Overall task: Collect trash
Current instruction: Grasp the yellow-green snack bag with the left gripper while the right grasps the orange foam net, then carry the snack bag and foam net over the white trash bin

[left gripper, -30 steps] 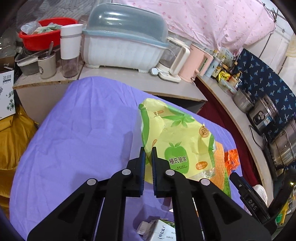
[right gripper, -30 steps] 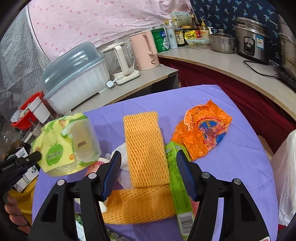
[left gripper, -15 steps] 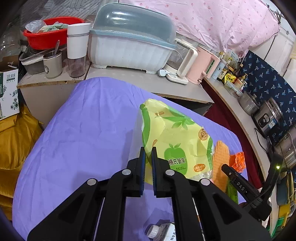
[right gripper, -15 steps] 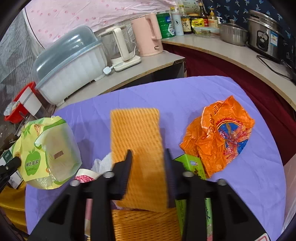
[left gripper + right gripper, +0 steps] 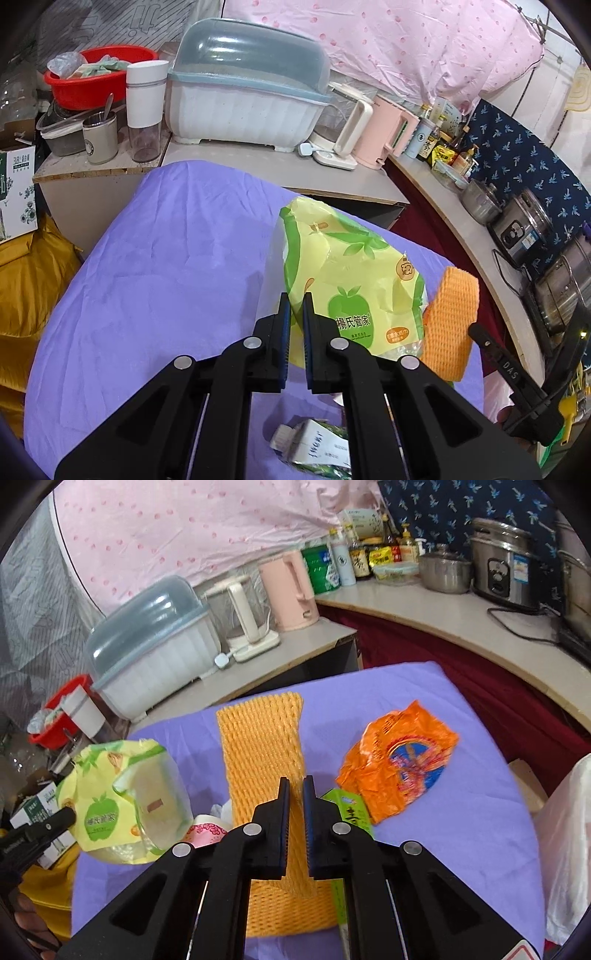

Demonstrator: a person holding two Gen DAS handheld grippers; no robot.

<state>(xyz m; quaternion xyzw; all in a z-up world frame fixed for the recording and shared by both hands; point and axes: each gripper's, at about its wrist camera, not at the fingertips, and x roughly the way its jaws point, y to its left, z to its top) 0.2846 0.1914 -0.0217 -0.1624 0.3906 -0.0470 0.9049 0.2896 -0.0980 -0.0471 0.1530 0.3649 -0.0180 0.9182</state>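
Note:
My left gripper (image 5: 294, 299) is shut on the edge of a yellow-green plastic bag (image 5: 347, 280) and holds it up over the purple table (image 5: 166, 258); the bag also shows in the right wrist view (image 5: 122, 797). My right gripper (image 5: 294, 782) is shut on an orange foam net sleeve (image 5: 264, 746) and lifts it above the table; it also shows in the left wrist view (image 5: 448, 321). A second orange foam net (image 5: 280, 908), a crumpled orange wrapper (image 5: 399, 764), a green box (image 5: 349, 812) and a small carton (image 5: 317, 450) lie on the table.
A white dish rack with grey lid (image 5: 247, 96), a kettle (image 5: 384, 133), bottles and pots (image 5: 506, 561) stand on counters behind and to the right. A red basin (image 5: 92, 77) is at the back left. A white plastic bag (image 5: 569, 842) hangs by the table's right edge.
My right gripper closed on the orange foam net sleeve and raised it off the table. My left gripper kept hold of the yellow-green bag and drew back slightly.

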